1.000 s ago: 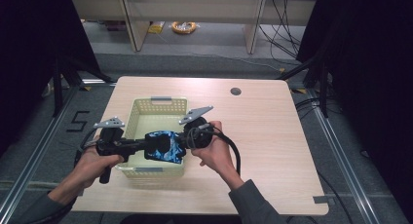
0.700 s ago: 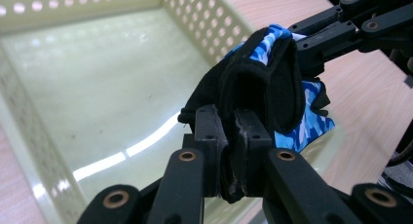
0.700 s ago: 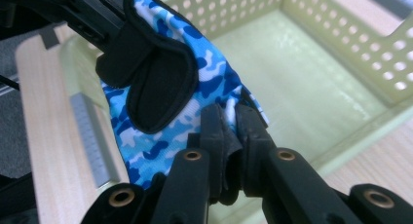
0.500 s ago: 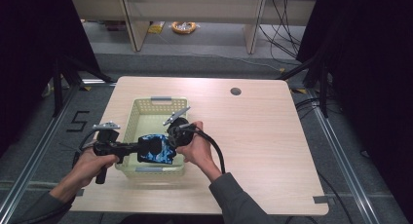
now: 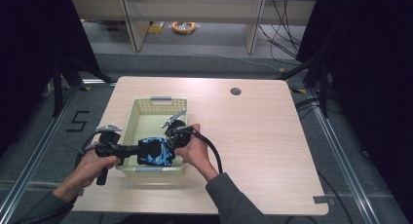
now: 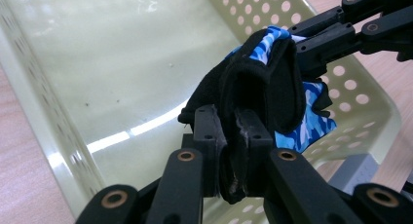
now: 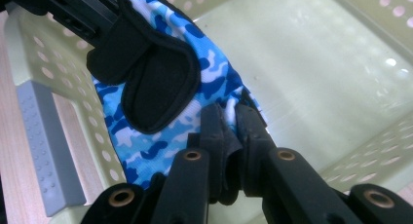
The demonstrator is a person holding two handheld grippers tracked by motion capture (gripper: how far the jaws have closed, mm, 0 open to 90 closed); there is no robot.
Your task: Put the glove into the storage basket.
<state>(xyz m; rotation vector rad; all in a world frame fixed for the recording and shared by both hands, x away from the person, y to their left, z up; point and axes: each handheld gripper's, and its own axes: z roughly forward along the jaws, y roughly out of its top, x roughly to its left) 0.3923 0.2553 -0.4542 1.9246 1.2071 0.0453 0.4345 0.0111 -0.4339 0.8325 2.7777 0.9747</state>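
With our left tool (image 6: 229, 136) and right tool (image 7: 229, 129) both clamped on the blue camouflage glove (image 5: 155, 152) held over the near end of the basket (image 5: 155, 103), we risk it draping over the rim if one releases early.

The left tool (image 6: 233, 136) is clamped on the black edge of a blue camouflage glove (image 6: 272, 83) over a pale green basket (image 6: 146, 63). The right tool (image 6: 311, 44) grips the glove's far side. Worktop (image 6: 19, 151) shows beside the basket.
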